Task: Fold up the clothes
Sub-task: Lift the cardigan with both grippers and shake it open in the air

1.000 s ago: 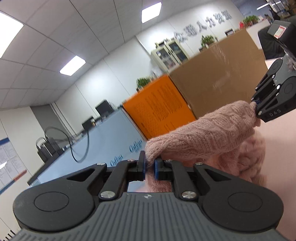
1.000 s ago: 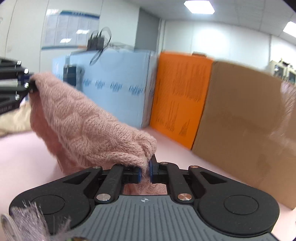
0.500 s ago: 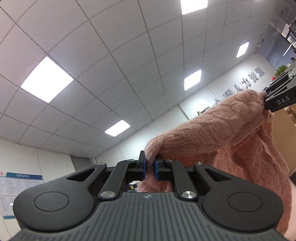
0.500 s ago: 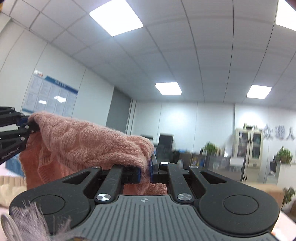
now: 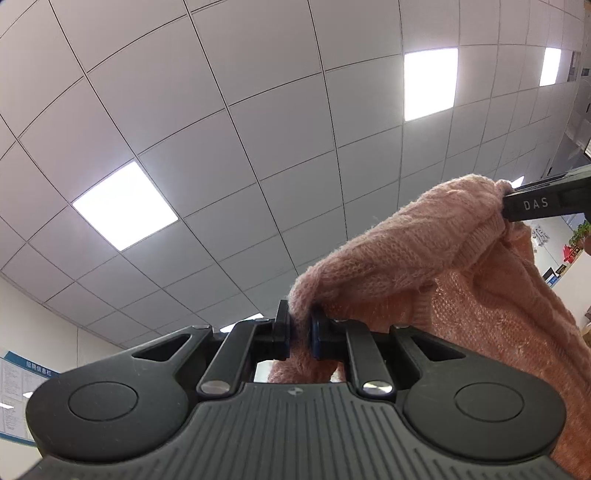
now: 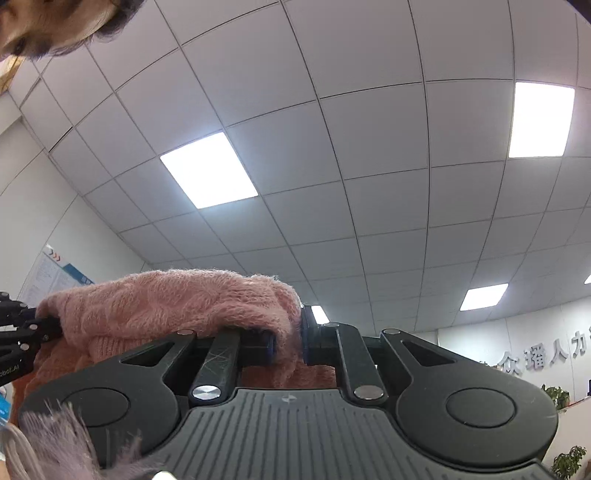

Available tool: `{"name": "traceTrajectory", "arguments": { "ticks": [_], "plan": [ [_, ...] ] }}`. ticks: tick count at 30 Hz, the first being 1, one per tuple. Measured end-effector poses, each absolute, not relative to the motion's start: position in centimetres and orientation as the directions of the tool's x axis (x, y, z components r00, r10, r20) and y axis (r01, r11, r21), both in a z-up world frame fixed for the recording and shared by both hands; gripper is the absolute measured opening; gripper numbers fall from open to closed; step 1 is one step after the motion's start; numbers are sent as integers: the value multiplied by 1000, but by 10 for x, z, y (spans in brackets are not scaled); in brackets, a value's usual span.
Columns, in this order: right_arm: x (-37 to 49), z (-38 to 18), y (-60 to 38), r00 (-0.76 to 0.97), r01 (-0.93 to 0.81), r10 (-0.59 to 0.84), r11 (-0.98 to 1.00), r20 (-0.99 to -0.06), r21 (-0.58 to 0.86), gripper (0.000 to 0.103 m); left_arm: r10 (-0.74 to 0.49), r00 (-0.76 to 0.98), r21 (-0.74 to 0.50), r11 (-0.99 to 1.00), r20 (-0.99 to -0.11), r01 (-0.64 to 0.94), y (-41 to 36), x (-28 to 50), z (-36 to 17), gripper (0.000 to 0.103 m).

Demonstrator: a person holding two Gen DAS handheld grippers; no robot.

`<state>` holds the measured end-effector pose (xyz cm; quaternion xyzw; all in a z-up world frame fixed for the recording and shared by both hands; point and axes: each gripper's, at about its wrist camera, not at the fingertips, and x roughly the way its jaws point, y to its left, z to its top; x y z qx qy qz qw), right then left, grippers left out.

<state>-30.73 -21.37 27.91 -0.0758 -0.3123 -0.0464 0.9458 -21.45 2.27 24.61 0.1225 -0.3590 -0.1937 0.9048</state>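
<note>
Through the left wrist camera we are looking up at a white tiled ceiling (image 5: 229, 155) with lit panels. Our left gripper (image 5: 298, 332) is pinching a fold of the pink knitted sweater (image 5: 436, 258) between its blue-edged pads, with its jaws opening slightly while the knit is sitting pressed between them. The sweater is stretching up and to the right, in the air, to the right gripper (image 5: 508, 206), whose black fingertip marked "DAS" is biting into the far end of the fabric at the picture's right edge. More of the garment is hanging down along the right side.

Through the right wrist camera we are again facing the ceiling (image 6: 369, 155). Our right gripper (image 6: 288, 343) is clamping a bunched edge of the sweater (image 6: 166, 302); its jaws are also opening a little, and the wool is filling the gap between the pads. The knit is running leftwards to the left gripper (image 6: 48, 326), which is gripping its other end at the left edge. A person's head (image 6: 55, 22) is showing in the top left corner, and wall lettering (image 6: 535, 354) is sitting low on the right.
</note>
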Motion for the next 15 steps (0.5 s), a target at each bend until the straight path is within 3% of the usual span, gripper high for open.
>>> {"name": "traceTrajectory", "arguments": {
  "ticks": [5,9,11,12,15],
  "plan": [
    [-282,273,-211,829,79,-5,991,559,-109,15,-478,700,371,873,530,315,30,-218,240,11],
    [-214,242,-186,918,-70,113,990,381,-124,21,-414,840,377,883,350,278,35,-190,218,11],
    [-157,211,-167,969,-176,189,980,159,-91,44,-347,918,372,892,194,259,39,-161,196,12],
    [-128,194,-158,974,-224,226,972,26,-65,70,-307,946,370,895,109,248,41,-145,185,12],
    [-46,127,-135,873,-295,291,954,-391,51,71,-120,962,376,903,-244,208,47,-77,127,13]
  ]
}}
